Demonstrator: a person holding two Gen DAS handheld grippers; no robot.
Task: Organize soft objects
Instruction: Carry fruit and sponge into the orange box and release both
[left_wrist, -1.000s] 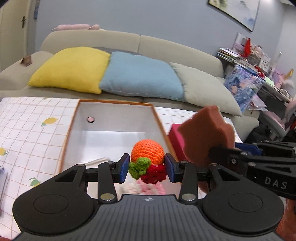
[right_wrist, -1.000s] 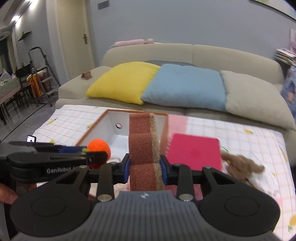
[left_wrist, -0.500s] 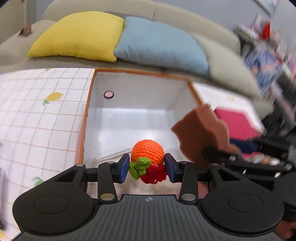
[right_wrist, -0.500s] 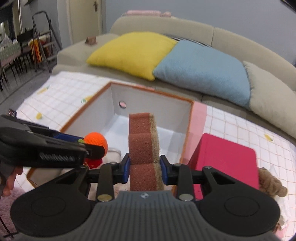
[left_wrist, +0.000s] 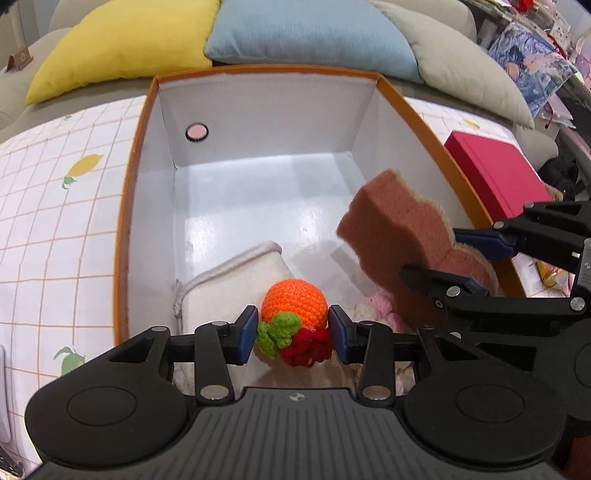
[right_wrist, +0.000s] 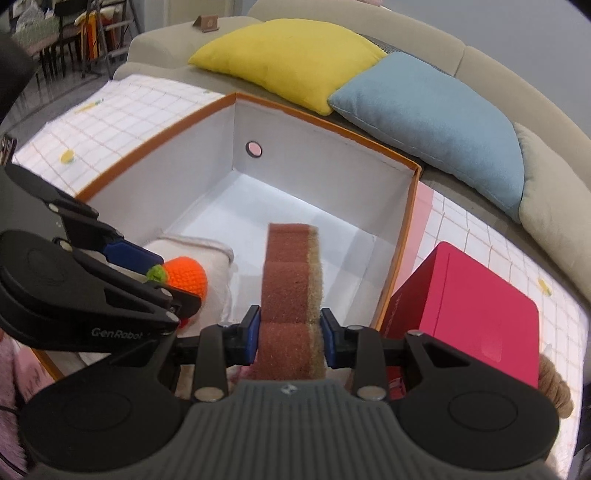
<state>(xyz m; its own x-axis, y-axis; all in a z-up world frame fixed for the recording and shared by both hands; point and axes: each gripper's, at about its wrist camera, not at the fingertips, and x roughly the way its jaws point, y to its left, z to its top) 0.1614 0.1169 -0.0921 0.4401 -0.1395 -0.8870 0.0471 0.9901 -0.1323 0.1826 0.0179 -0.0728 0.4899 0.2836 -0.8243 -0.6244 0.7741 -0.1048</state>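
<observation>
Open box (left_wrist: 129, 206), orange rim, white inside, sits on the checked tablecloth (left_wrist: 55, 206). Inside at the near end: a folded cream cloth (left_wrist: 229, 277) leaning by the left wall, and something pink and fluffy (left_wrist: 376, 306) beside it, mostly hidden. Rest of the box floor is bare.

Left gripper (left_wrist: 293, 334) partly closed, pads pressing a crocheted orange toy (left_wrist: 293, 301) with green and red bits, held over the cream cloth inside the box.

Right gripper (right_wrist: 290, 332) partly closed, clamped on a brown sponge (right_wrist: 290, 273) standing upright, over the box near its right wall.

Red box (right_wrist: 476, 317) on the tablecloth just right of the open box. Cushions (right_wrist: 288, 59) on the sofa behind.
</observation>
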